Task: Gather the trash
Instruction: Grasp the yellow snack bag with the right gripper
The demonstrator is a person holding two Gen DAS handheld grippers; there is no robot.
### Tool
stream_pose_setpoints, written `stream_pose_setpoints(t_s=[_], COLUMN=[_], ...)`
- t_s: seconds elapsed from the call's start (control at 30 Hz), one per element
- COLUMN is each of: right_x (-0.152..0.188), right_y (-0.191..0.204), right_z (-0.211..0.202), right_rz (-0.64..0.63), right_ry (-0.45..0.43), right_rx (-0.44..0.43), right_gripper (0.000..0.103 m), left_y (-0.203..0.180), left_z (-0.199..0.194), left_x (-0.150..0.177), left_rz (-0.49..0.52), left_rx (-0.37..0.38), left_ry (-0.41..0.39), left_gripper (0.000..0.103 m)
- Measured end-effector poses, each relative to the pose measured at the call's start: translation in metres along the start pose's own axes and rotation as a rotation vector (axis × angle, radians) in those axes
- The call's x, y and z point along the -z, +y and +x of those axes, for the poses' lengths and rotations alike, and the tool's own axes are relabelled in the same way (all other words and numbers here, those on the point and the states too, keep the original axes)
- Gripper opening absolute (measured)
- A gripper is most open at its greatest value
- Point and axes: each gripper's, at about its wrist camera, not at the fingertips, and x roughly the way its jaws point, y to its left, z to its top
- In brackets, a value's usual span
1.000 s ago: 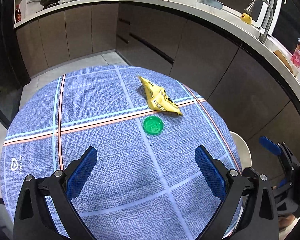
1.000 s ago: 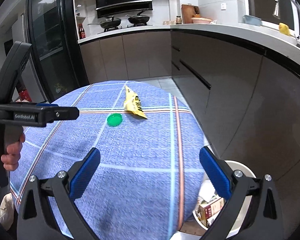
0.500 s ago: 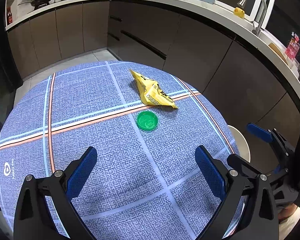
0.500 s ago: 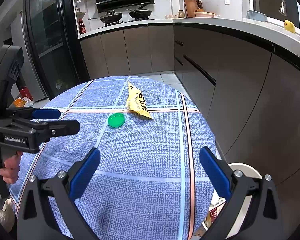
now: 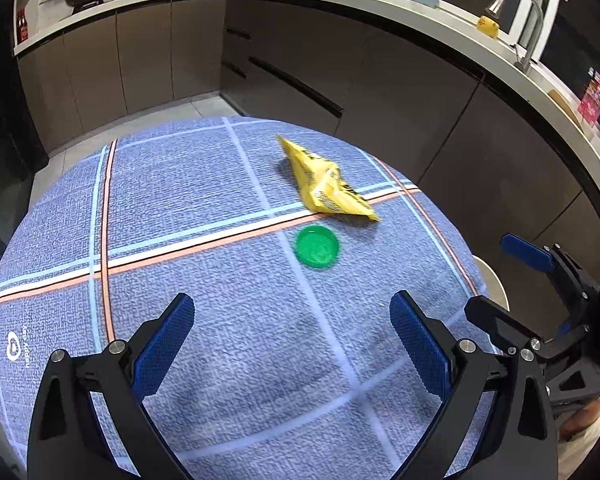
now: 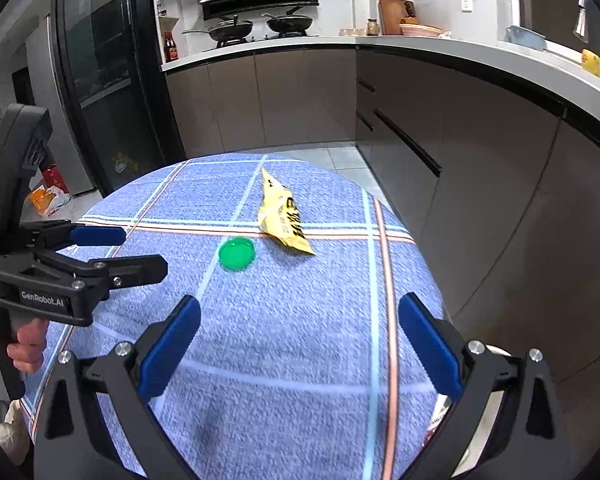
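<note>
A crumpled yellow snack wrapper lies on the blue checked tablecloth, with a green round lid just in front of it. Both also show in the right wrist view: wrapper, lid. My left gripper is open and empty, hovering above the cloth short of the lid. My right gripper is open and empty, above the table's right part. Each gripper shows in the other's view: the right one, the left one.
A white bin stands on the floor by the table's right edge, partly hidden; it also shows in the right wrist view. Dark kitchen cabinets and a counter curve round behind. A glass-door cabinet stands at the left.
Both grippers have moved forward over the table toward the lid and wrapper, which look larger now. The right gripper has come further into the left wrist view. Both stay open.
</note>
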Motion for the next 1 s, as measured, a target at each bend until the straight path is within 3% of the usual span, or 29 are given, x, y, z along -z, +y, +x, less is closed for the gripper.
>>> stream_pose_setpoints(t_s=[0.17, 0.3, 0.47, 0.77, 0.87, 1.0], right_x=[-0.015, -0.028, -0.045, -0.061, -0.06, -0.059], right_y=[0.007, 0.01, 0.01, 0.006, 0.004, 0.0], right_z=[0.023, 0.044, 0.069, 0.112, 0.124, 0.134], right_rz=[-0.009, -0.013, -0.016, -0.008, -0.001, 0.024], right_ry=[0.023, 0.037, 0.055, 0.105, 0.124, 0.143], right_rx=[-0.054, -0.085, -0.11, -0.127, -0.129, -0.141], right_gripper=[0.081, 0.064, 0.059, 0.057, 0.056, 0.037], left_y=[0.016, 0.018, 0.013, 0.016, 0.012, 0.007], left_z=[0.006, 0.015, 0.021, 0.037, 0.045, 0.052], left_x=[-0.008, -0.017, -0.021, -0.023, -0.025, -0.029], left_rz=[-0.017, 0.015, 0.056, 0.086, 0.101, 0.113], left_rx=[0.016, 0.051, 0.087, 0.157, 0.182, 0.2], left_ry=[0.004, 0.032, 0.048, 0.082, 0.098, 0.106], left_gripper=[0.093, 0.079, 0.072, 0.07, 0.063, 0.062])
